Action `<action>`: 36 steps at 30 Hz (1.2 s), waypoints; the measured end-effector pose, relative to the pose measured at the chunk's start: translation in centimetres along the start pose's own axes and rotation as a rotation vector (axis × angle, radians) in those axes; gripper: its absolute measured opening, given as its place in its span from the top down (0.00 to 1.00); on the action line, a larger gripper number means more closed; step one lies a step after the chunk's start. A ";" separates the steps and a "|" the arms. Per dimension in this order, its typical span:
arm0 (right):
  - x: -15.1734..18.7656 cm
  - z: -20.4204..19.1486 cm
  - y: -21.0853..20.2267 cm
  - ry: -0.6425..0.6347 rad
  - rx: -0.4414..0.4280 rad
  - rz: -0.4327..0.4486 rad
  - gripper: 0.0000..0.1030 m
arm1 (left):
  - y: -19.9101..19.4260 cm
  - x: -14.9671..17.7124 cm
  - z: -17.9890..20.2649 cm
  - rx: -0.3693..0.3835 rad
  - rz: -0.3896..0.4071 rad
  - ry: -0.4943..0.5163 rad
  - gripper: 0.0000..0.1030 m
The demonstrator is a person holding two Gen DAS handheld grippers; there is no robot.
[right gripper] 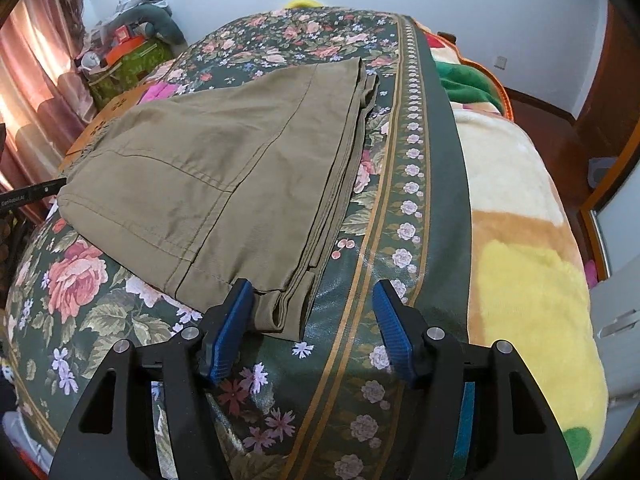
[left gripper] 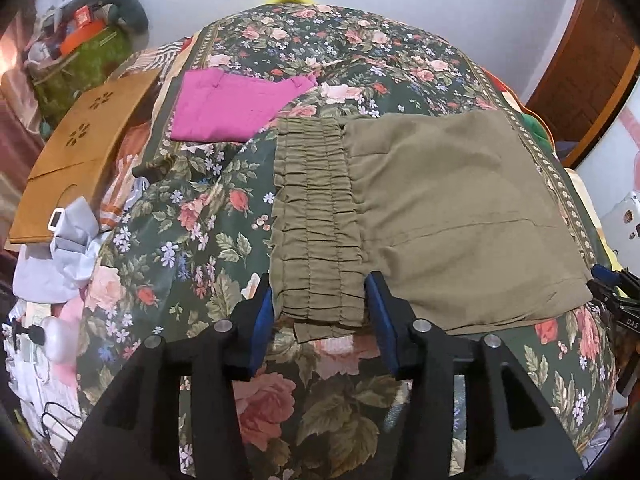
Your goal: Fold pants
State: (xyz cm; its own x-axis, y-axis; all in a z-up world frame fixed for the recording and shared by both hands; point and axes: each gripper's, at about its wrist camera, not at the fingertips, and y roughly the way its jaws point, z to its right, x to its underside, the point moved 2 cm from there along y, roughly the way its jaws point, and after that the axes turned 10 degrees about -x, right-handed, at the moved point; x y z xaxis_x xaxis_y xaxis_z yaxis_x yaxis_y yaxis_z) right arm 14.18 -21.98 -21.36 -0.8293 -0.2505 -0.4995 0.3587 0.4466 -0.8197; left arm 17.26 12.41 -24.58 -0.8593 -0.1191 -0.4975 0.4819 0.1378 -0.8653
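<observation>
Olive pants (left gripper: 452,208) lie folded flat on a floral bedspread (left gripper: 192,216). Their gathered elastic waistband (left gripper: 316,216) points toward my left gripper (left gripper: 320,300). The jaws straddle the waistband's near end, one blue pad at each edge, and the cloth lies flat and unpinched. In the right wrist view the same pants (right gripper: 208,176) end in stacked leg hems (right gripper: 288,312). My right gripper (right gripper: 312,304) stands open over that corner. Its left pad rests by the hem and its right pad hangs over bare bedspread (right gripper: 360,360).
A folded pink garment (left gripper: 232,106) lies farther back on the bed. A wooden board (left gripper: 80,152) and loose pale cloth (left gripper: 60,248) sit at the left edge, with a cluttered green bag (left gripper: 80,60) behind. A cream and yellow blanket (right gripper: 520,240) covers the right side.
</observation>
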 end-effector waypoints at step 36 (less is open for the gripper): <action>-20.3 6.3 7.7 -0.087 -0.038 0.056 0.42 | 7.9 -13.3 -0.7 -0.041 -0.038 0.011 0.28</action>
State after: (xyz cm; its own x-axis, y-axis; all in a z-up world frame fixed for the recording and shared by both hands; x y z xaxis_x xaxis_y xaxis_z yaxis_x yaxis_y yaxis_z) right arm 36.43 -18.83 -19.31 -0.7678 -0.2969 -0.5677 0.3855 0.4936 -0.7796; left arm 32.40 15.82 -24.76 -0.8786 -0.1140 -0.4637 0.4419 0.1740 -0.8800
